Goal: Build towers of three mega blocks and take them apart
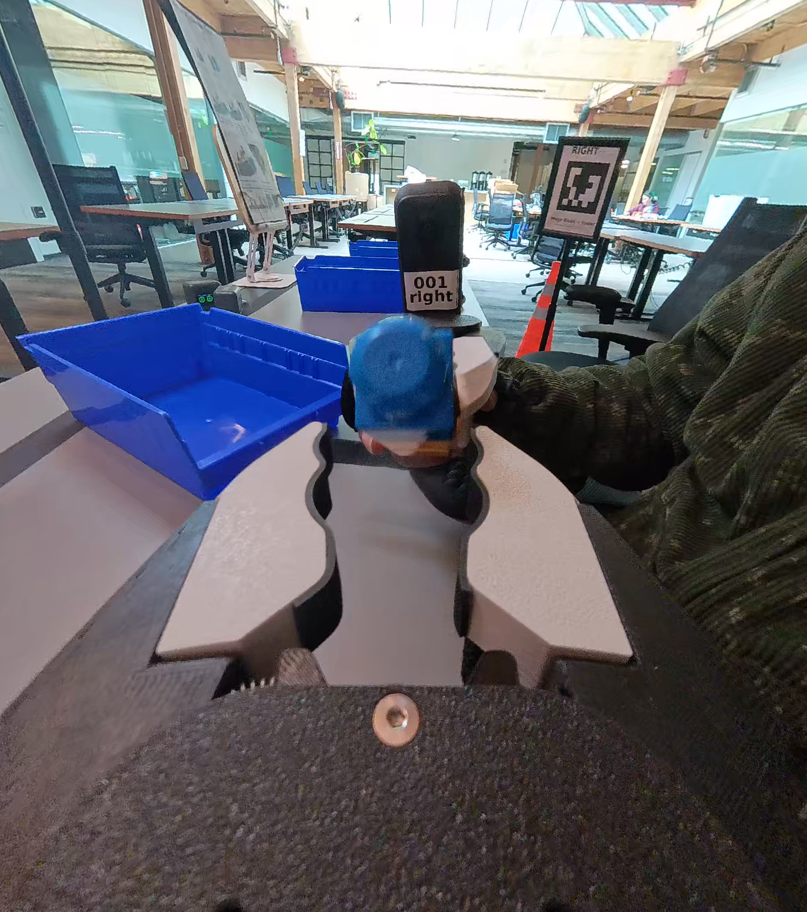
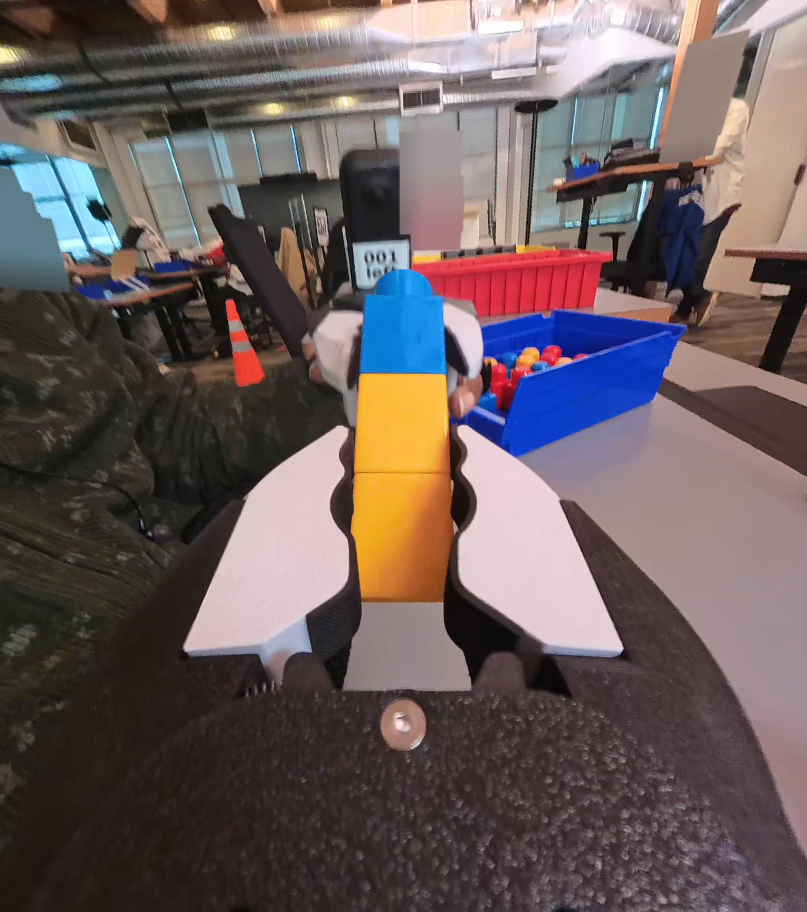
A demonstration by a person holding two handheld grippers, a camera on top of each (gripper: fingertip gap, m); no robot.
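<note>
My right gripper [image 2: 401,437] is shut on a three-block tower: its fingers clamp the bottom yellow block [image 2: 401,538], with a second yellow block [image 2: 401,419] and a blue block [image 2: 401,335] stacked beyond. The tower points at my left gripper [image 1: 399,434], which is open. In the right wrist view the left gripper's fingers [image 2: 337,345] flank the blue block. In the left wrist view I see the blue block [image 1: 401,385] end-on just past my open fingertips, with one of the right gripper's fingers [image 1: 475,365] beside it.
An empty blue bin [image 1: 184,390] sits on the grey table to the left of my left gripper. A blue bin [image 2: 589,395] of loose coloured blocks [image 2: 524,360] and a red bin [image 2: 515,281] stand behind the tower. A green-sleeved arm [image 1: 687,419] is close by. An orange cone [image 2: 243,350] stands off the table.
</note>
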